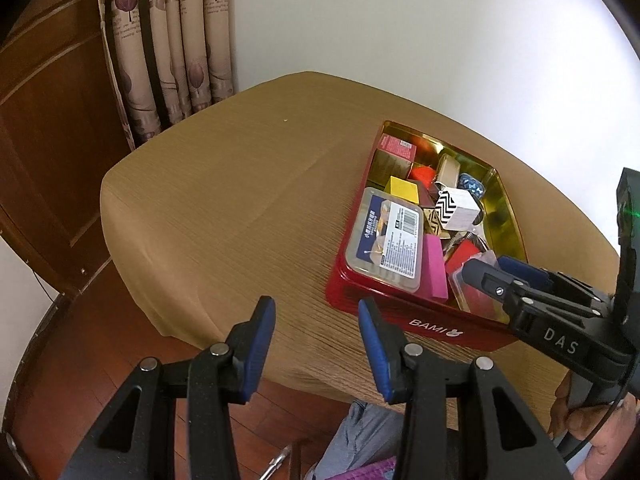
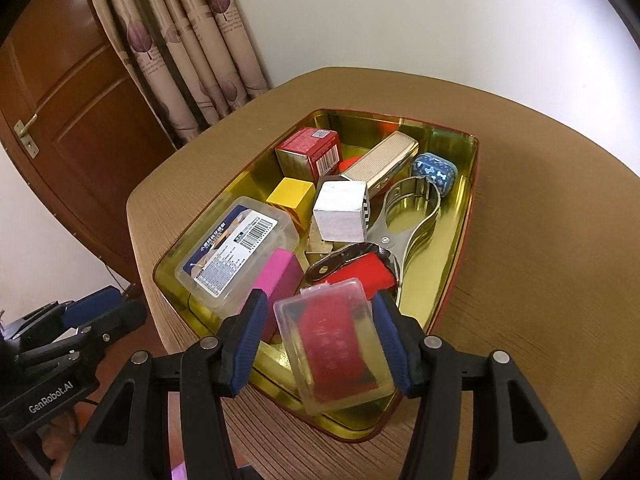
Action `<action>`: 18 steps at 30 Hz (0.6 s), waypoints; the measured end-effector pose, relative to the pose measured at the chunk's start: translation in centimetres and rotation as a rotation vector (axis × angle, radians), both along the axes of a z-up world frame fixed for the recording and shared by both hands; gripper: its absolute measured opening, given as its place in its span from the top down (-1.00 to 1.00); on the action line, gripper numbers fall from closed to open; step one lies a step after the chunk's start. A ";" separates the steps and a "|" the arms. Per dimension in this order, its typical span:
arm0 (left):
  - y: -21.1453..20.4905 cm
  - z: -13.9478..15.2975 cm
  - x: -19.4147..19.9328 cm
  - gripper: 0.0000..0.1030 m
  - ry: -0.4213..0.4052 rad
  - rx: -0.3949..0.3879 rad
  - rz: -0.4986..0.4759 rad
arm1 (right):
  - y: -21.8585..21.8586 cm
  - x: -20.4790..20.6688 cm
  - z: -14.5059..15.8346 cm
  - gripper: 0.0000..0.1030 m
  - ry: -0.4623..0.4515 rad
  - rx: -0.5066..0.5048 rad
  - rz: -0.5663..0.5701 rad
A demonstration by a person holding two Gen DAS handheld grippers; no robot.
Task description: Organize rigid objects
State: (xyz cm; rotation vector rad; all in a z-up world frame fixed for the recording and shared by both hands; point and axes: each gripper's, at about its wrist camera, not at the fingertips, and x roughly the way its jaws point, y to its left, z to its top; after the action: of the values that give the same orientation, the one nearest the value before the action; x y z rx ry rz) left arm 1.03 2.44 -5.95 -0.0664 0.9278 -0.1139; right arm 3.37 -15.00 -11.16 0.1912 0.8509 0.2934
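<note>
A red tin (image 2: 440, 260) with a gold inside stands on the tan table and holds several small things. My right gripper (image 2: 320, 312) reaches over its near corner. A clear plastic case with red contents (image 2: 336, 344) lies tilted between its blue pads, with a thin gap on the left side, so the jaws stand open. Also in the tin are a labelled clear box (image 2: 236, 248), a pink block (image 2: 280, 276), a yellow cube (image 2: 290, 196), a white cube (image 2: 340, 212) and a metal clamp (image 2: 408, 216). My left gripper (image 1: 316, 308) hangs open and empty over the table's front edge, left of the tin (image 1: 400, 316).
The tan table (image 1: 224, 208) stretches bare to the left of the tin. Patterned curtains (image 1: 172, 40) and a brown wooden door (image 2: 80, 120) stand behind it, a white wall to the right. A person's hand (image 1: 584, 420) holds the right gripper (image 1: 492, 270).
</note>
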 end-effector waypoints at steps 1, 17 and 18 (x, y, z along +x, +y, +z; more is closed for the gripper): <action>0.0 0.0 0.0 0.15 0.000 0.007 0.001 | -0.1 -0.2 0.2 -0.03 -0.010 0.003 -0.005; -0.7 2.2 -1.7 0.15 -0.128 0.003 -0.028 | 1.5 -8.3 5.9 -0.98 -0.408 -0.138 -0.194; -0.7 2.5 -2.0 0.15 -0.153 0.004 -0.026 | 1.7 -8.9 6.2 -0.98 -0.432 -0.144 -0.225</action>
State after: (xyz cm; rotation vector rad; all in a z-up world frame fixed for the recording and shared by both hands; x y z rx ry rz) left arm -0.94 1.78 -3.46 -0.0410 0.7763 -0.1391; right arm -5.52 -13.33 -4.97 0.0826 0.4144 0.0559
